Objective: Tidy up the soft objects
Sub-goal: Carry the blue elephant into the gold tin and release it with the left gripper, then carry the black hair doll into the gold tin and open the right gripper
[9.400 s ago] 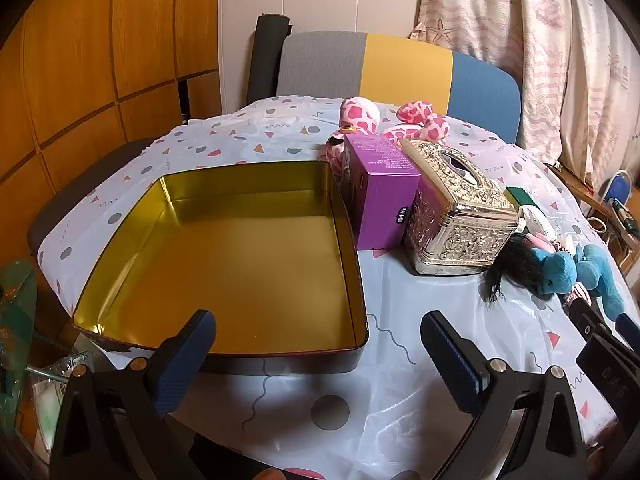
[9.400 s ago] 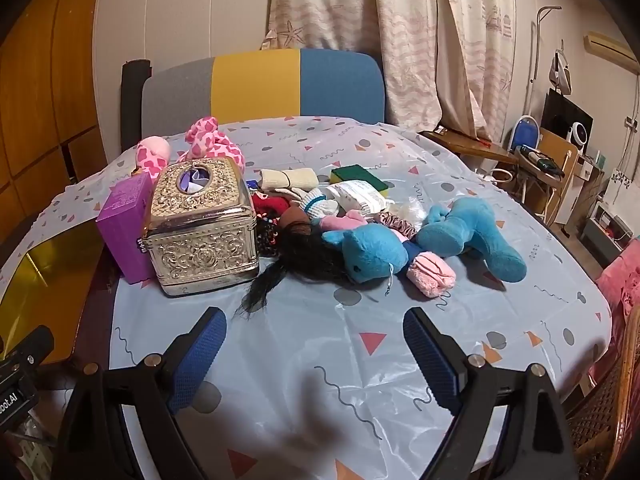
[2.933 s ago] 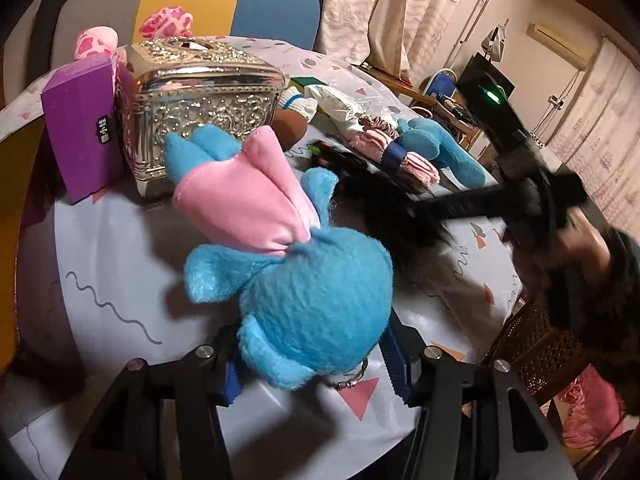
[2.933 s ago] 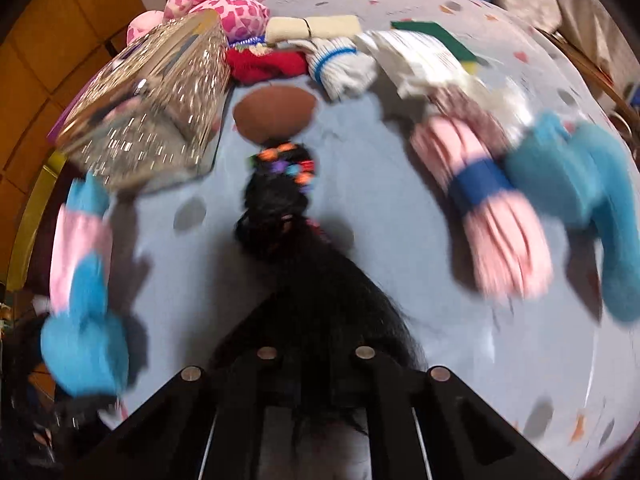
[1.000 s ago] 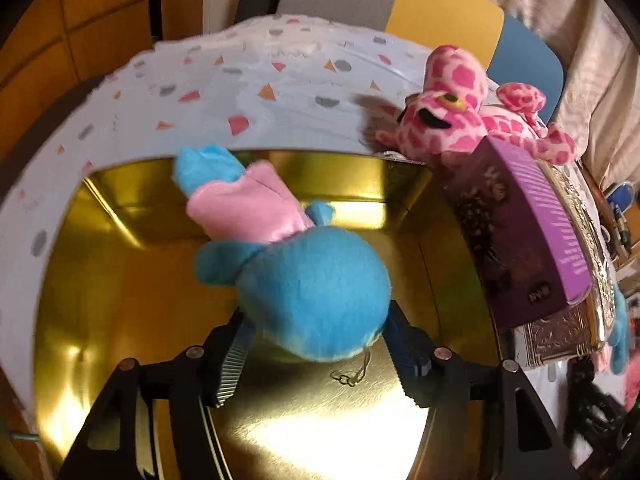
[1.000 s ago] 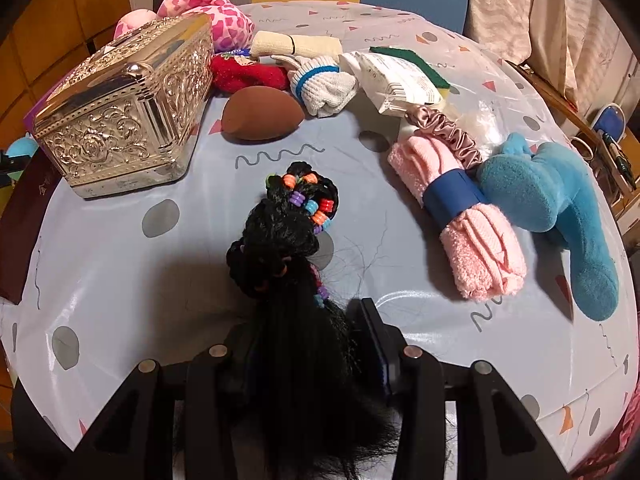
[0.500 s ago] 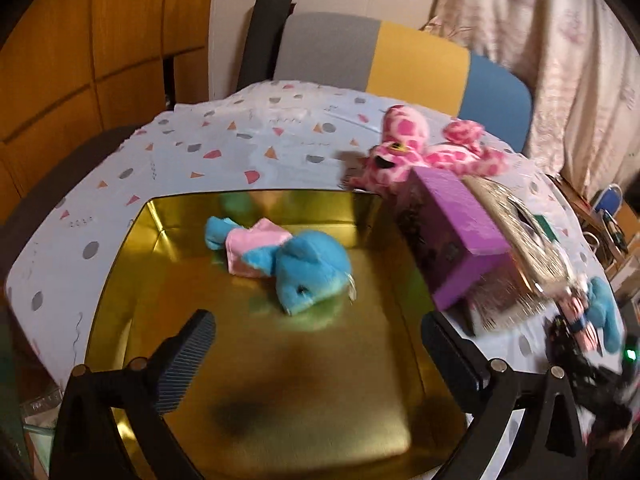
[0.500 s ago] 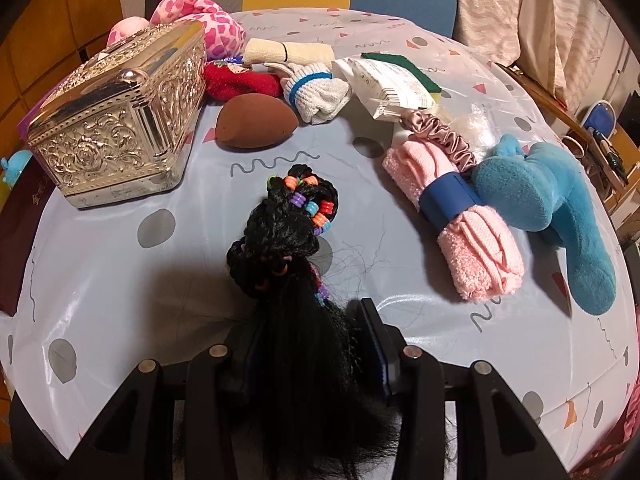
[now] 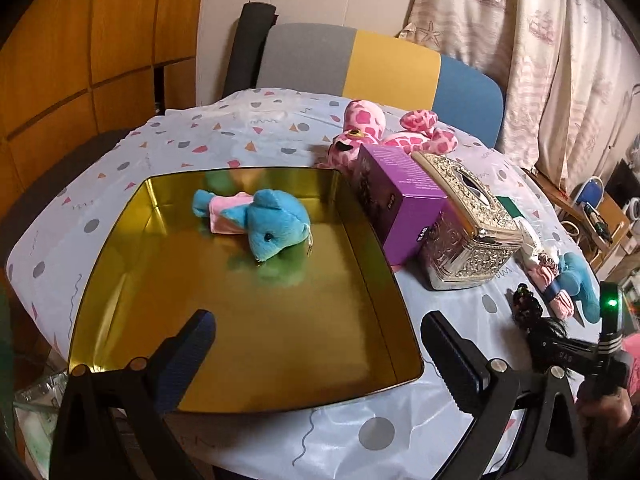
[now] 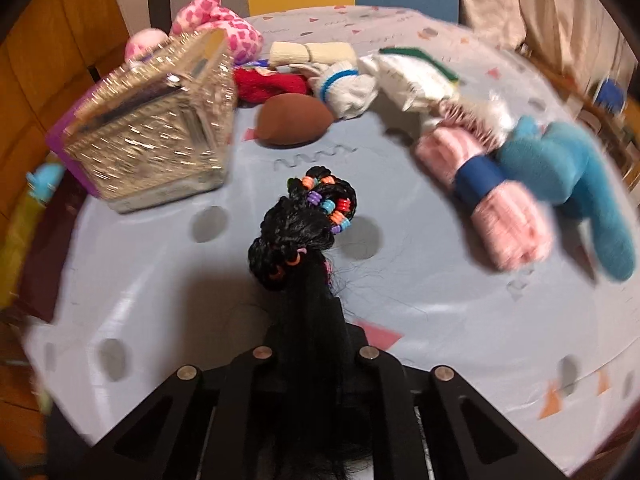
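The blue plush toy point(image 9: 272, 227) lies loose in the gold tin point(image 9: 120, 240) on the bench point(image 9: 192, 140), near its far wall. The left claw point(image 9: 318, 354) hovers over the tin's near edge, tilted downward, spread wide and empty. The right claw point(image 10: 310, 332), angled steeply down, is pinched tight on the black hairpiece point(image 10: 304, 232).

Patterned table point(image 9: 248, 128) with gold tray point(image 9: 362, 236), purple box point(image 9: 400, 196), silver tissue box point(image 9: 472, 236), black hairpiece point(image 10: 308, 220).

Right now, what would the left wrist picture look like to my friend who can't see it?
A small blue plush toy lies inside a gold tin tray on a patterned tablecloth. The open left gripper is empty in front of it.
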`<state>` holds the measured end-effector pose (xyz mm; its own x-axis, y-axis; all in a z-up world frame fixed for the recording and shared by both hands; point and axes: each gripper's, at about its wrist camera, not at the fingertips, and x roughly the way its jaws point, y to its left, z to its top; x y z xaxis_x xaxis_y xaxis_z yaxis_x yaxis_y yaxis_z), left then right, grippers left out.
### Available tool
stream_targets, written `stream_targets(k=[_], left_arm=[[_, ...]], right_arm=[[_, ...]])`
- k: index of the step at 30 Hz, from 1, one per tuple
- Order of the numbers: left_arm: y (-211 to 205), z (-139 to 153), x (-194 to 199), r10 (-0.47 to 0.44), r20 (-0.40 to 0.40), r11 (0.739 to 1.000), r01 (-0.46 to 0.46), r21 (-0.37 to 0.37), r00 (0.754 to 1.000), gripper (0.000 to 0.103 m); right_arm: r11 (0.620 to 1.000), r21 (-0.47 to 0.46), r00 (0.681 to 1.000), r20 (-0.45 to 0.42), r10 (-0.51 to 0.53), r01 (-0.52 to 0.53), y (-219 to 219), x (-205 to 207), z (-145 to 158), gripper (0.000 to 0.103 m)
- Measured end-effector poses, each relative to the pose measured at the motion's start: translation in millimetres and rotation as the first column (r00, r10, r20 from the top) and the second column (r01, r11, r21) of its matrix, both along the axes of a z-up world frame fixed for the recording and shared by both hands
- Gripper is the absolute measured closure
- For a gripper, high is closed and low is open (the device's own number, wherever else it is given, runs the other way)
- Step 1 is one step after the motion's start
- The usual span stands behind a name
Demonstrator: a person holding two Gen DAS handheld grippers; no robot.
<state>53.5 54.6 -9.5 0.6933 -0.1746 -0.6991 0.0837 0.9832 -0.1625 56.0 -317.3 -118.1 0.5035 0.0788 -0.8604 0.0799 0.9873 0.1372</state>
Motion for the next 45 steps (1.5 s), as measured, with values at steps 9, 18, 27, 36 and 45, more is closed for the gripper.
stream_targets(k=[9,18,27,36,45], left_arm=[[17.1,-8.7,-12.7,0.036,-0.014,0.999,-0.036,0.0,0.999,0.0],[40.3,-9.9,-18.7,0.096,-0.014,0.995,-0.097,-0.02,0.995,0.0],[61.7,-5.4,-21.6,0.153,0.002,0.988,-0.153,-0.013,0.988,0.0],[83.5,-4.9,-21.1,0.213,0.003,0.977,-0.213,-0.001,0.977,0.0],[81.7,-6.6,-19.7,0.202,0.002,0.979,-0.202,0.011,0.979,0.0]], right_arm=[[0.965,0.246,0.996,0.045,0.079,-0.088,32.9,-16.7,22.2,0.095],[0.91,0.243,0.939,0.165,0.303,-0.336,114.8,-16.3,84.4,0.095],[0.849,0.191,0.866,0.206,0.455,-0.492,222.6,24.6,121.1,0.095],[0.862,0.076,0.865,0.076,0.496,-0.501,286.0,74.0,68.4,0.095],[0.852,0.051,0.853,0.021,0.521,-0.521,293.2,77.9,46.8,0.083]])
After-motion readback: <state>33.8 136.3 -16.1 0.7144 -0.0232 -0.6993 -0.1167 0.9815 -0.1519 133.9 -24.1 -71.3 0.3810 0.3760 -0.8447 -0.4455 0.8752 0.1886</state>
